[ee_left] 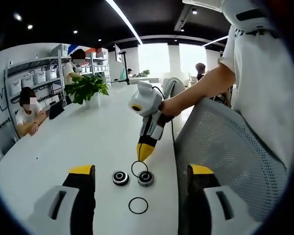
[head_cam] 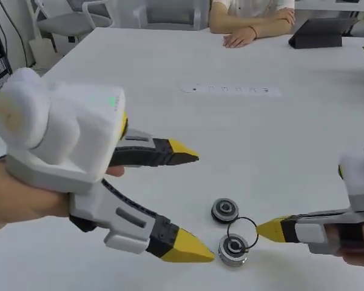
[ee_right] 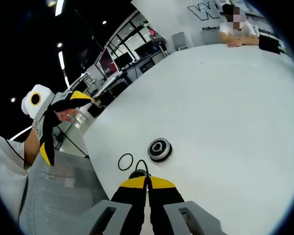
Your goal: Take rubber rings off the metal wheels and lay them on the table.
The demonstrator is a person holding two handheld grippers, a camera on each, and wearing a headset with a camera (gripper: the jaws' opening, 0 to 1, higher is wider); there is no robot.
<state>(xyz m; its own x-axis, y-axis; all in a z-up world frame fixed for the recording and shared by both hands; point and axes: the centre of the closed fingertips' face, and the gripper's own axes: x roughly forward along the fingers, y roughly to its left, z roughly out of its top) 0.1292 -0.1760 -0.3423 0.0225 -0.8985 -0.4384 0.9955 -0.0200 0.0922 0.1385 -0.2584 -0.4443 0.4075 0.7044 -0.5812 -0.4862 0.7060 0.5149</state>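
Black rubber ring point(head_cam: 242, 233) pinched in clenched right tongs point(head_cam: 262, 229), just above the near wheel point(head_cam: 233, 250) on the table point(head_cam: 261, 133) — may snag and drag that unbraced wheel along; left tongs point(head_cam: 200, 206) released, hovering.

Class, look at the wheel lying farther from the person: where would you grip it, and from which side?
Probably by its outer rim, from above. The far wheel lies flat, hub up, so open jaws could straddle its round edge. Set them clear of the near wheel, which sits close by.
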